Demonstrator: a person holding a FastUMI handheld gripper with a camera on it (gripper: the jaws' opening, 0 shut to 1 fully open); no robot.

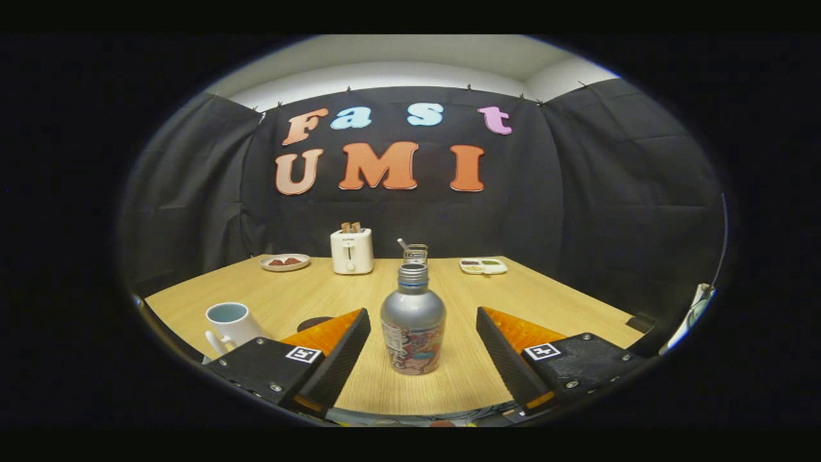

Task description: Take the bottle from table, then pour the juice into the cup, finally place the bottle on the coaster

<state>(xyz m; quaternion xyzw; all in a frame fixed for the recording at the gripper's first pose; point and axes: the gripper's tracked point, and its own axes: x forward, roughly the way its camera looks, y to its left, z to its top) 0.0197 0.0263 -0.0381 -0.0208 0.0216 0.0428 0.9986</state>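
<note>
- Silver metal bottle (412, 319) (uncapped, printed label) stands upright on the wooden tabletop (487, 301), between the two fingers and touching neither.
- Gripper (423, 324): jaws spread wide, holding nothing.
- White cup (229, 324) stands beside the left finger; dark coaster (314, 321) lies just behind that finger, partly hidden.
- Toaster (351, 251), two small plates and a wire holder stand at the far edge.

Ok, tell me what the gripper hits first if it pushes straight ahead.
The bottle: it stands upright on the table, centred between the open gripper fingers, neither touching it. Beyond it stands a small wire rack, though depth is hard to judge.
</note>
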